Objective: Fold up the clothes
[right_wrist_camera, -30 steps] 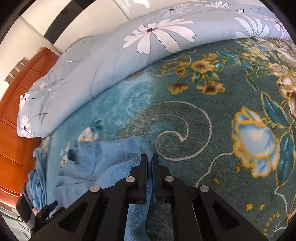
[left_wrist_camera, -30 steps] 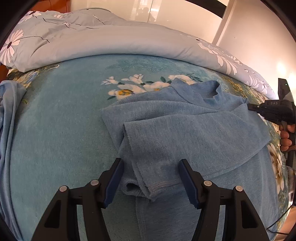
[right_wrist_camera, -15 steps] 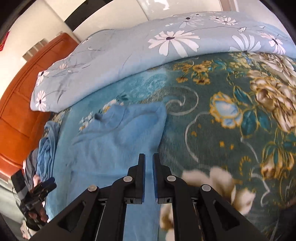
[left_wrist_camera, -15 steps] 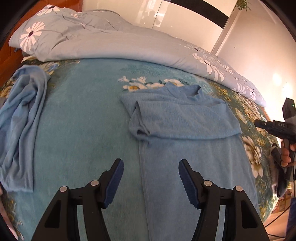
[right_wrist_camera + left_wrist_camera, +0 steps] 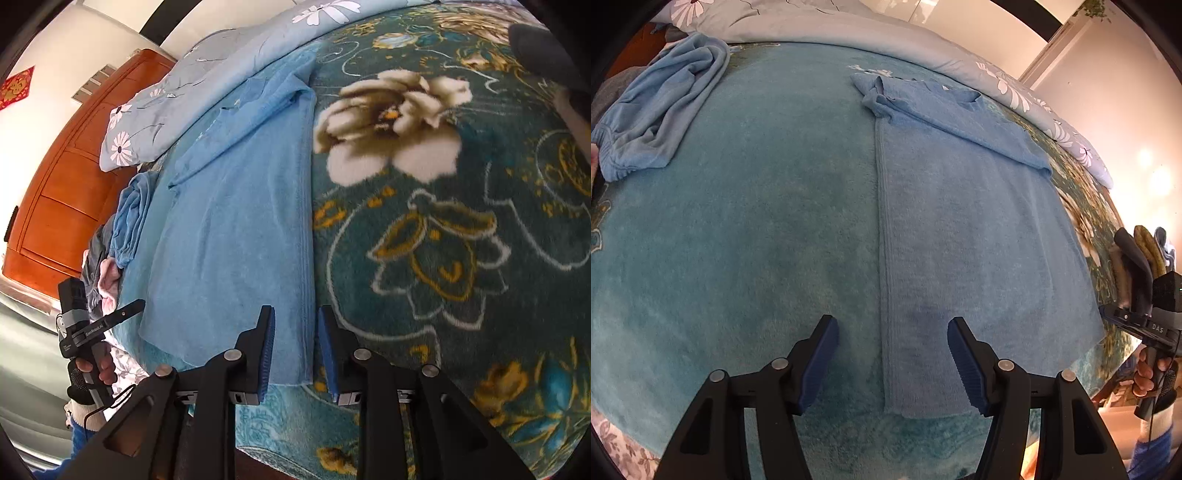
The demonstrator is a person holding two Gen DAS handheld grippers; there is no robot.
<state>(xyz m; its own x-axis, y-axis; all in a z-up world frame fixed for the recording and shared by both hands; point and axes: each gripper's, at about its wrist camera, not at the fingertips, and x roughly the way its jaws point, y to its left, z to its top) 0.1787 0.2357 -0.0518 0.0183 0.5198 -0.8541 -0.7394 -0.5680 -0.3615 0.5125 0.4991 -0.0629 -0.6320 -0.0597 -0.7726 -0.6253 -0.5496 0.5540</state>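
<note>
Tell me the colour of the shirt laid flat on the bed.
Plain light blue, no print. The shirt shows best in the left wrist view.

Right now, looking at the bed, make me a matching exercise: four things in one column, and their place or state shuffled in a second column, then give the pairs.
Things:
1. blue shirt
2. crumpled blue garment
3. left gripper
4. right gripper

Place or state:
A. bunched up at the far left of the blanket
B. jaws wide apart, over the shirt's left hem corner
C. spread flat, sleeves folded across the chest
D. jaws narrowly apart, over the shirt's right edge, just been opening

Pairs: 1-C, 2-A, 3-B, 4-D
</note>
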